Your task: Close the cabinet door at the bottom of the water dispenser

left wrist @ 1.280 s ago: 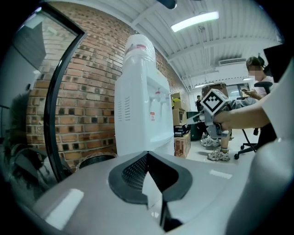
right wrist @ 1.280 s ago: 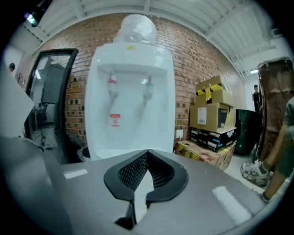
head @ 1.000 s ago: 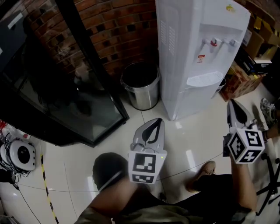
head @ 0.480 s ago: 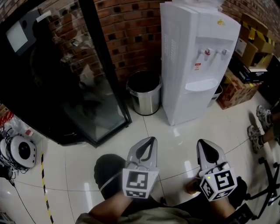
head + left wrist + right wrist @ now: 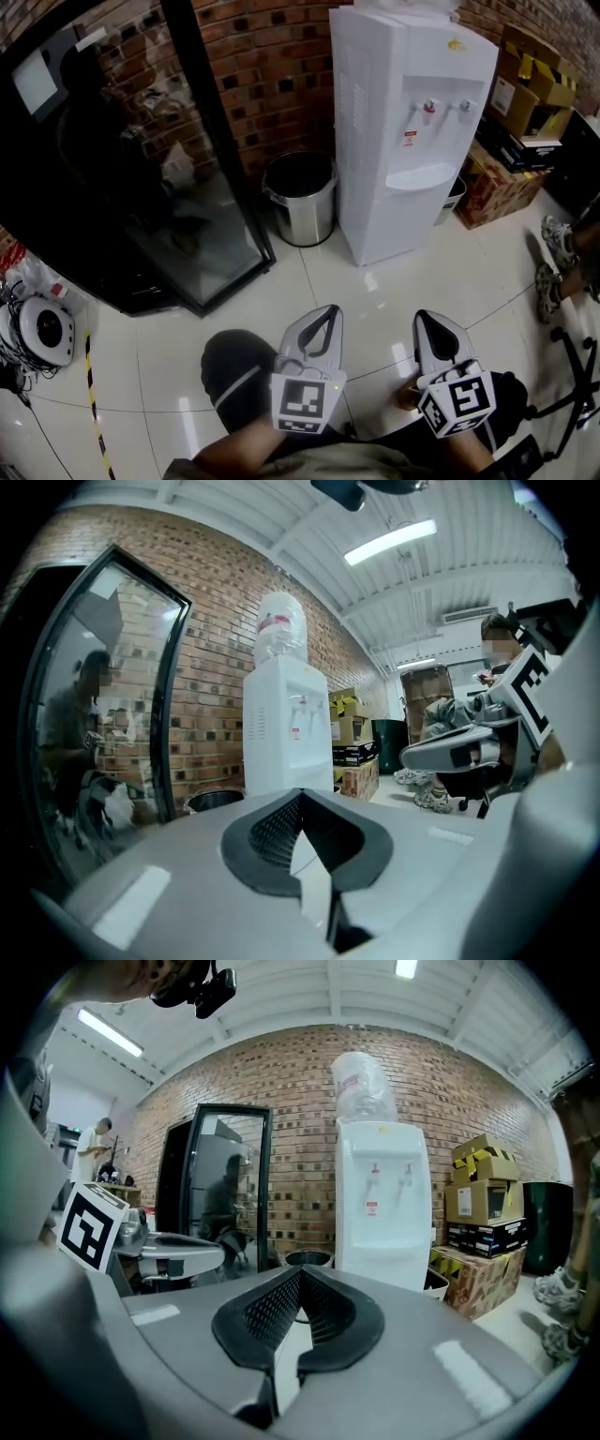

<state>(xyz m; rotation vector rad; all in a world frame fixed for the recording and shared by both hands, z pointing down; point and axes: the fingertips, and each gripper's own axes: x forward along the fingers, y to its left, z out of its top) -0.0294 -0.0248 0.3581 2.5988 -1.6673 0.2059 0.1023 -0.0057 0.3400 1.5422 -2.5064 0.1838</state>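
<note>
The white water dispenser (image 5: 403,141) stands against the brick wall with a bottle on top. Its lower cabinet door (image 5: 398,220) lies flush with the body. My left gripper (image 5: 325,311) and right gripper (image 5: 427,319) hang side by side low in the head view, well short of the dispenser and pointing toward it. Both are shut with nothing between the jaws. In the left gripper view the dispenser (image 5: 281,733) is far ahead past the left gripper (image 5: 300,796). The right gripper view shows the dispenser (image 5: 382,1213) beyond the right gripper (image 5: 300,1271).
A steel bin (image 5: 302,197) stands left of the dispenser, beside a black glass-door cabinet (image 5: 141,187). Cardboard boxes (image 5: 511,94) and a small bin (image 5: 453,199) lie to its right. Another person's shoes (image 5: 558,244) and a chair base (image 5: 572,375) are at the right edge.
My right gripper has swung in from the far right and come down beside the left one. The left gripper has drawn back a little. The dispenser's door looks the same.
</note>
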